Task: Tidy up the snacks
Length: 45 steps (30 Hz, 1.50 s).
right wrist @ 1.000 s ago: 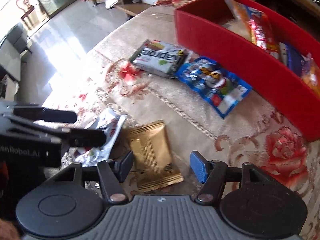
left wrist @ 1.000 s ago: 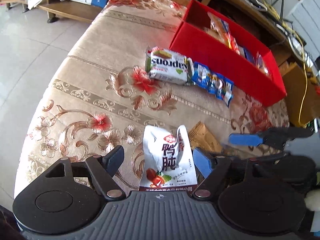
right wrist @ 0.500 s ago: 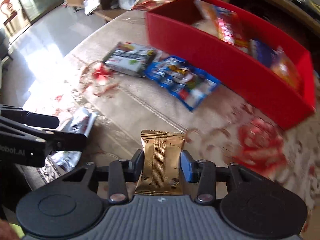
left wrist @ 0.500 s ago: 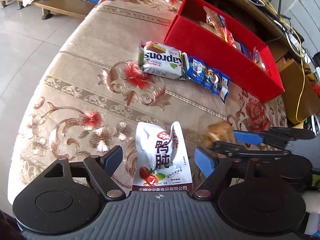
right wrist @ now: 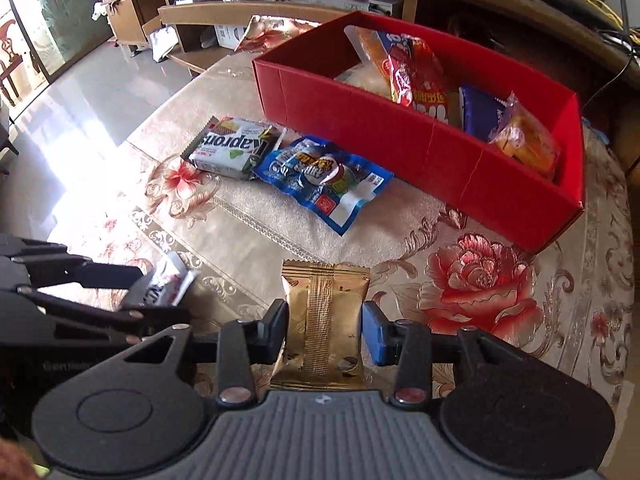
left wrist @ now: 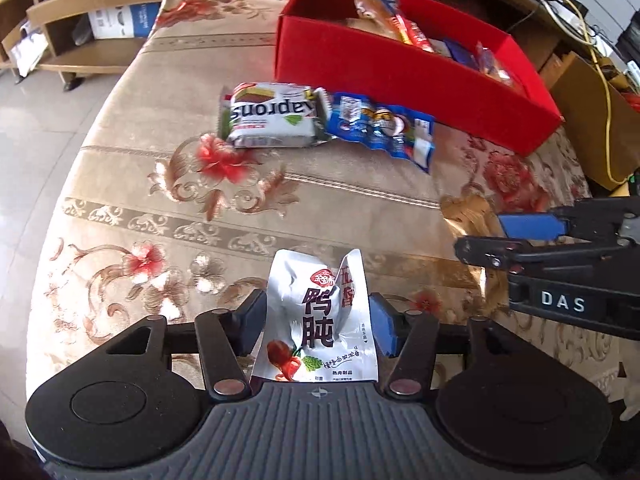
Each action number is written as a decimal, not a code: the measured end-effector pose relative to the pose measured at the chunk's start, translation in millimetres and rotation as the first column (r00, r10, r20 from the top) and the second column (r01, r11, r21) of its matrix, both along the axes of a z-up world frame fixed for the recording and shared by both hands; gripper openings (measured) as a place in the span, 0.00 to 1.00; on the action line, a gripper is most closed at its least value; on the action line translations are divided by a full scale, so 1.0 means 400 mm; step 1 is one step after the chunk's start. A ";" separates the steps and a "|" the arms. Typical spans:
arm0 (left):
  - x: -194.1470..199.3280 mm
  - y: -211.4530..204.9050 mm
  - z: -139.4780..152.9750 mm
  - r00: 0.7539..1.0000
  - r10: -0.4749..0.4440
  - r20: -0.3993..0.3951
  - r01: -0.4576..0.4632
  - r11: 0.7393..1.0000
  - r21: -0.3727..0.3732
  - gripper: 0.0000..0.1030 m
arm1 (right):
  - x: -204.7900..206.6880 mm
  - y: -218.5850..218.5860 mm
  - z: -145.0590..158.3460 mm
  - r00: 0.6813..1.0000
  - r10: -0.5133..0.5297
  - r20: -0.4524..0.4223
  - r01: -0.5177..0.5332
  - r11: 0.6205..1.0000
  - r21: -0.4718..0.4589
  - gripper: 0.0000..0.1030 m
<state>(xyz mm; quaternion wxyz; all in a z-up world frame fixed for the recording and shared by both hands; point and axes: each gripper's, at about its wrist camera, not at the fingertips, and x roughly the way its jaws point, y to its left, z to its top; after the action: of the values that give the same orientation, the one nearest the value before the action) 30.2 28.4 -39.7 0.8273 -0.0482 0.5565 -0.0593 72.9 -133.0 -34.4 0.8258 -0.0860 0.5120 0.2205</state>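
A white foil pouch [left wrist: 320,304] with dark Chinese lettering stands curled between my left gripper's [left wrist: 318,322] pads, which are closing and press its two sides. My right gripper [right wrist: 324,332] is shut on a gold snack packet [right wrist: 325,304], held just above the floral tablecloth. The left wrist view has the right gripper [left wrist: 480,236] at its right edge with the gold packet [left wrist: 464,208] in it. The left gripper [right wrist: 164,294] and its pouch [right wrist: 168,280] sit at the left of the right wrist view. A red box [right wrist: 360,120] holding several snacks stands at the back.
A white Kaprons wafer pack [right wrist: 232,148] and a blue snack bag [right wrist: 324,180] lie side by side in front of the red box [left wrist: 400,76]. The tablecloth [left wrist: 160,80] ends at a rounded edge on the left. Wooden shelving and cables stand behind.
My left jaws have closed in onto the white pouch. My right jaws shut on the gold packet, turned it upright and lifted it off the cloth.
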 end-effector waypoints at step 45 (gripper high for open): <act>0.035 -0.082 -0.011 0.993 -0.113 0.042 0.110 0.991 0.075 0.62 | 0.006 -0.042 -0.029 0.997 -0.078 -0.002 0.078 0.995 -0.055 0.38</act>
<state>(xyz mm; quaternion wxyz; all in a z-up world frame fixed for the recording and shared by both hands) 44.2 -4.2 -44.2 0.8366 0.0145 0.5407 -0.0864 75.4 -149.9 -46.0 0.8302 -0.0881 0.5223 0.1739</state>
